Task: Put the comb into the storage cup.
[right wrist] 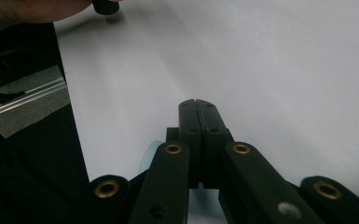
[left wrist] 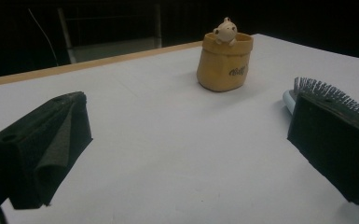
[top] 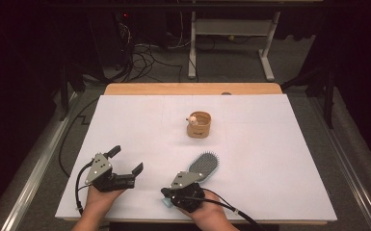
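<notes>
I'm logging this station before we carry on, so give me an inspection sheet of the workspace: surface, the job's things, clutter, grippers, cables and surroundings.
Surface: white sheet covering a wooden table, bare apart from the items below.
Job's things: pale blue hairbrush lying bristles up near the front edge; tan pouch-shaped holder with a small figure peeking out, upright mid-table.
Clutter: nothing seen.
Grippers: left gripper open, holding nothing; right gripper shut, at the brush's handle end.
Cables: one black cable trails from each gripper; tangled wires on the floor behind.
Surroundings: dark room, grey carpet, white desk frame beyond.
</notes>
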